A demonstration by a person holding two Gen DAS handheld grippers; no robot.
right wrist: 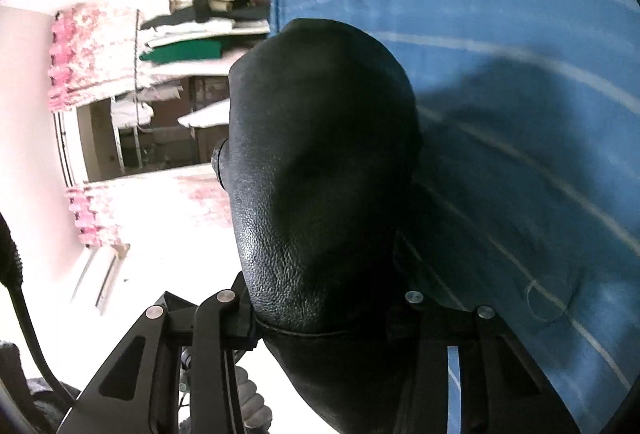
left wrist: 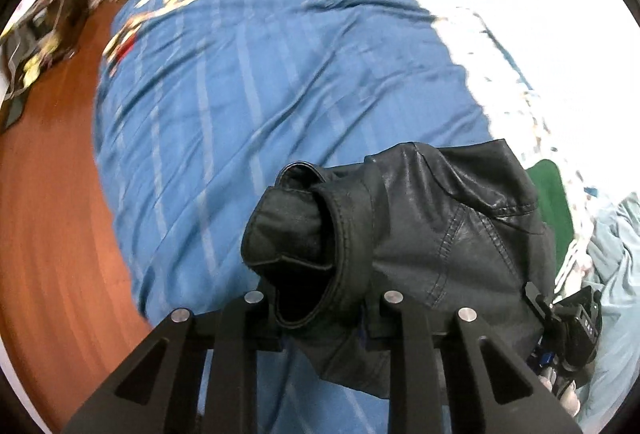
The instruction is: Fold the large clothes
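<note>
A black leather jacket (left wrist: 448, 230) hangs bunched above a bed with a blue striped cover (left wrist: 248, 94). My left gripper (left wrist: 324, 318) is shut on a rolled edge of the jacket, a cuff or collar fold. In the left wrist view my right gripper (left wrist: 568, 322) shows at the jacket's right edge. In the right wrist view my right gripper (right wrist: 320, 318) is shut on a rounded fold of the jacket (right wrist: 320, 162), which fills the middle and hides the fingertips. The blue cover (right wrist: 520, 74) lies behind it.
A wooden floor (left wrist: 52, 214) lies left of the bed, with a dark bag (left wrist: 44, 34) on it. White bedding (left wrist: 540, 46), a green cloth (left wrist: 552, 194) and a pale blue garment (left wrist: 616, 254) are at the right. Shelves of folded clothes (right wrist: 200, 30) stand by a pink curtain (right wrist: 84, 50).
</note>
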